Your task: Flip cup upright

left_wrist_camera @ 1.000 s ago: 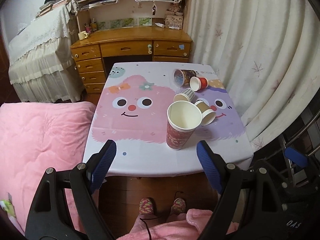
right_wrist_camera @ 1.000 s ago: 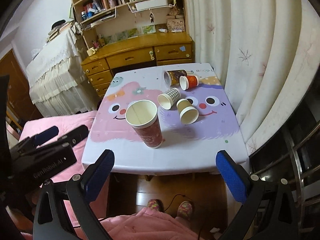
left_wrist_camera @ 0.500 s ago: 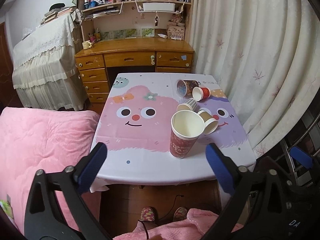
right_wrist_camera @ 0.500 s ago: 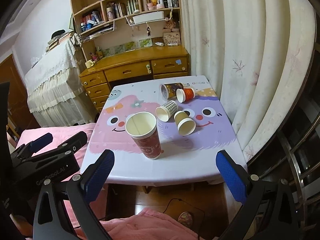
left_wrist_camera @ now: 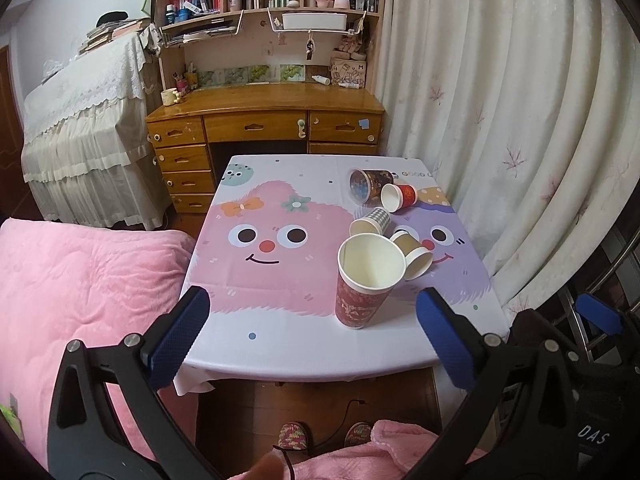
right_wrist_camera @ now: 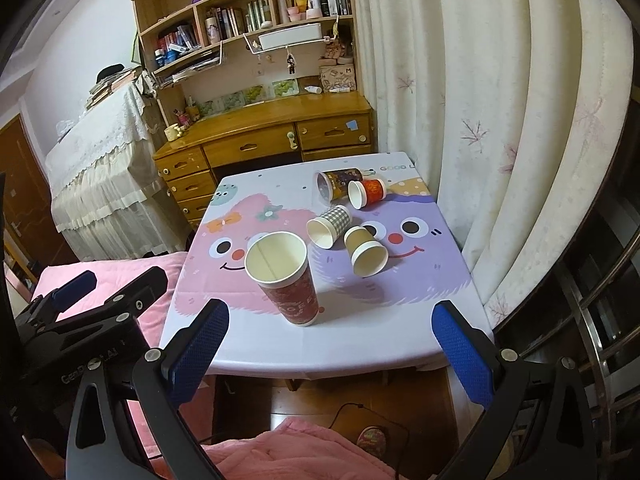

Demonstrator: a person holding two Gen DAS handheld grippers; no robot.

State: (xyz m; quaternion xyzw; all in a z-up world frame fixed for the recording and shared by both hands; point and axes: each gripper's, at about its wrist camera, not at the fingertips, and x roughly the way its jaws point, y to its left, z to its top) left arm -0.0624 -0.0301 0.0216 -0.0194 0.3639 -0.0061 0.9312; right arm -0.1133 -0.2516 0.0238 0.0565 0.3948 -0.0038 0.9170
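Observation:
A tall red paper cup stands upright near the front edge of the table. Behind it several smaller cups lie on their sides: a brown one, a checked one, a red one and a dark patterned one. My left gripper is open and empty, held back off the table's front edge. My right gripper is open and empty, also short of the table.
The table carries a cartoon-face cloth. A pink blanket lies to the left, a curtain hangs on the right, and a wooden desk stands behind. The left gripper's body shows in the right wrist view.
Both grippers have drawn back and up from the table. The left gripper's jaws have opened wider. The tall red cup has stayed upright in place.

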